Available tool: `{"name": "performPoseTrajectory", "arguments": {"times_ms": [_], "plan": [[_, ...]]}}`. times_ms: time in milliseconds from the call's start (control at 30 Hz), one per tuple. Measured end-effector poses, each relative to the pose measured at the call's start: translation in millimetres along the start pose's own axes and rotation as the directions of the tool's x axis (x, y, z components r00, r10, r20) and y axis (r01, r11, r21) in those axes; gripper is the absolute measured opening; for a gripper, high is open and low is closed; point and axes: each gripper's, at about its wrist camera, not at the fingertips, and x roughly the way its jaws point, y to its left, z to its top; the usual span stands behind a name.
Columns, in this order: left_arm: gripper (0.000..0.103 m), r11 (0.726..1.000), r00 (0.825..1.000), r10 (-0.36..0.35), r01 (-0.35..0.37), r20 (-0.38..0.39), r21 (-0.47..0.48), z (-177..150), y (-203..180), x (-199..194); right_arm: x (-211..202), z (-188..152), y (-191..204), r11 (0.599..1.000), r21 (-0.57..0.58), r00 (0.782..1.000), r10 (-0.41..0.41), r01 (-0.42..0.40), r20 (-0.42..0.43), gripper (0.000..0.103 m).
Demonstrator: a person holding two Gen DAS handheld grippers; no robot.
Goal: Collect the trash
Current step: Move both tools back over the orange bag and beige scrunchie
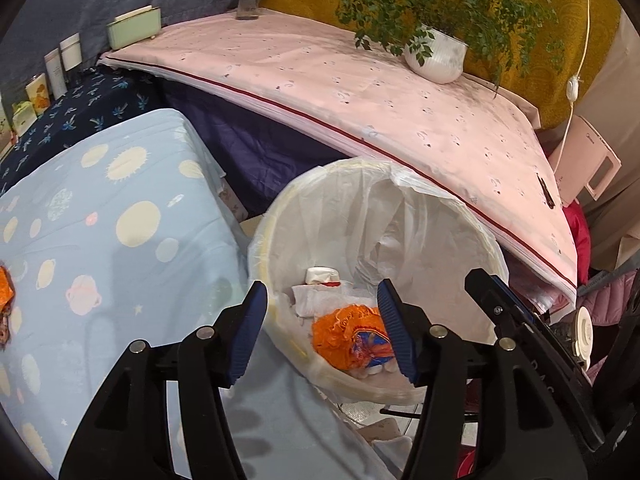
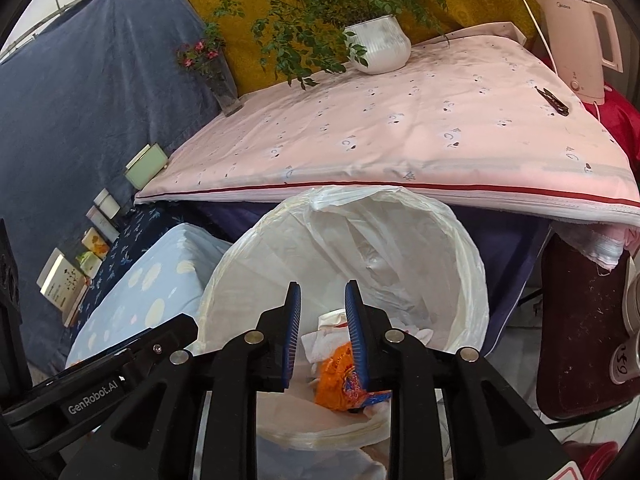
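Observation:
A round bin lined with a white plastic bag (image 1: pixel 472 240) (image 2: pixel 460 240) stands between the tables. Inside lie an orange snack wrapper (image 1: pixel 340 332) (image 2: pixel 332 384) and crumpled white tissues (image 1: pixel 316 300) (image 2: pixel 320 340). My left gripper (image 1: pixel 322 332) is open and empty over the bin's near rim. My right gripper (image 2: pixel 322 336) is open a narrow way and empty above the bin's mouth; its finger (image 1: pixel 504 304) shows at the right of the left wrist view. Another orange wrapper (image 1: pixel 5 288) lies at the left edge of the blue planet-print tablecloth (image 1: pixel 100 240).
A pink-clothed table (image 1: pixel 360 92) (image 2: pixel 400 136) behind the bin holds a potted plant (image 1: pixel 436 54) (image 2: pixel 380 44) and a black clip (image 2: pixel 554 102). A pink kettle (image 2: pixel 580 40) stands at the right. Small boxes (image 2: pixel 80 264) line the blue backdrop at left.

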Motion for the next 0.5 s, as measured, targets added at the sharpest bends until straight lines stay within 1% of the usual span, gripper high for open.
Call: {"name": "performPoseTrajectory", "arguments": {"times_ms": [100, 167, 300, 500], "plan": [[0.054, 1.000, 1.000, 0.016, -0.016, 0.009, -0.015, 0, 9, -3, 0, -2, 11, 1.000, -0.022, 1.000, 0.011, -0.011, -0.006, 0.028], [0.054, 0.999, 0.999, 0.029, -0.029, 0.018, -0.022, -1, 15, -6, -1, -3, 19, 0.999, -0.036, 1.000, 0.022, -0.022, -0.008, 0.032], [0.054, 0.998, 0.998, 0.057, -0.056, 0.035, -0.041, -3, 30, -13, -1, -8, 38, 0.997, -0.069, 0.999, 0.041, -0.043, -0.019, 0.035], [0.054, 0.992, 0.995, 0.085, -0.080, 0.046, -0.098, -8, 62, -23, 1, -19, 72, 0.989, -0.127, 0.997, 0.068, -0.073, -0.045, 0.037]]}}
